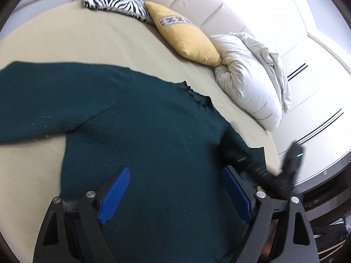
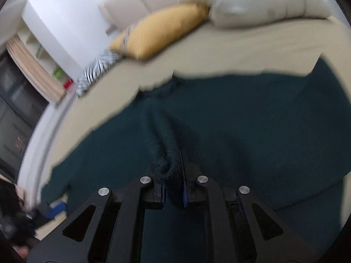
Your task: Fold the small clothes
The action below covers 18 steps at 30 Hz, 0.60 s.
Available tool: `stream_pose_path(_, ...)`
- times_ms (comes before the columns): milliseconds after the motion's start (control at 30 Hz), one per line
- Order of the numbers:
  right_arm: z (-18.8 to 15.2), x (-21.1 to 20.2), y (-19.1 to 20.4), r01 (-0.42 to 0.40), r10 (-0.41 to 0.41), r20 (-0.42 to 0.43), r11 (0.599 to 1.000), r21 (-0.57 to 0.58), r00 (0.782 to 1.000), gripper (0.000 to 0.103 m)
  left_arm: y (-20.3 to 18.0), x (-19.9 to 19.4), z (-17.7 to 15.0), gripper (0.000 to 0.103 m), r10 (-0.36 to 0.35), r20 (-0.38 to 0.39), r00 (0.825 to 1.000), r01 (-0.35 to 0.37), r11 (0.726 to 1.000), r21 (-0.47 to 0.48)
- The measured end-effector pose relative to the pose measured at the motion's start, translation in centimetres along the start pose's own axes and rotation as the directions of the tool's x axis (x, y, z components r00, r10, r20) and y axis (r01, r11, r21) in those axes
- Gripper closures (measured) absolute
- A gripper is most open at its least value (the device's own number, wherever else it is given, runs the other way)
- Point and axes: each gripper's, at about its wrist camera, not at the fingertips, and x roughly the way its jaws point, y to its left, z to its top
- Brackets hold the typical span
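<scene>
A dark green knit sweater (image 1: 142, 127) lies spread on the beige bed sheet (image 1: 87, 41), one sleeve stretched to the left. My left gripper (image 1: 175, 173) hovers over the sweater's body, wide open and empty. My right gripper (image 2: 172, 166) is shut on a bunched fold of the sweater (image 2: 252, 131), which rises into a ridge in front of its blue pads. The right gripper also shows blurred at the sweater's right edge in the left wrist view (image 1: 274, 171).
A zebra-striped cushion (image 1: 114, 0), a yellow cushion (image 1: 186, 37) and a rolled white duvet (image 1: 248, 76) line the far side of the bed against the padded headboard (image 1: 208, 4). A shelf and window stand beyond the bed (image 2: 33, 65).
</scene>
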Motion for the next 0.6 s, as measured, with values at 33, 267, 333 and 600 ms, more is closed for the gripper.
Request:
stream_pose_path(33, -0.6, 1.3, 0.1, 0.002, -0.002, -0.041, 1.0, -0.005, 0.999, 0.076, 0.1, 0.6, 0.2, 0.016, -0.013, -0.011, 1.0, 0.013, 1.0, -0.011)
stream_pose_path(267, -4.4, -3.3, -1.8, -0.13, 0.13, 0.001, 0.991, 0.023, 0.992, 0.041, -2.1, 5.2, 0.9, 0.016, -0.083, -0.069, 0.994, 0.082, 0.996, -0.026)
stream_pose_path(333, -4.3, -5.0, -3.4, -0.128, 0.127, 0.024, 0.991, 0.032, 0.992, 0.041, -4.0, 7.3, 1.3, 0.016, -0.093, -0.097, 0.991, 0.094, 0.996, 0.004)
stream_pose_path(600, -2.1, -12.2, -13.4, -0.015, -0.027, 0.217, 0.982, 0.191, 0.976, 0.041, -8.2, 15.9, 1.6, 0.058, -0.004, -0.238, 0.971, 0.025, 0.996, 0.082)
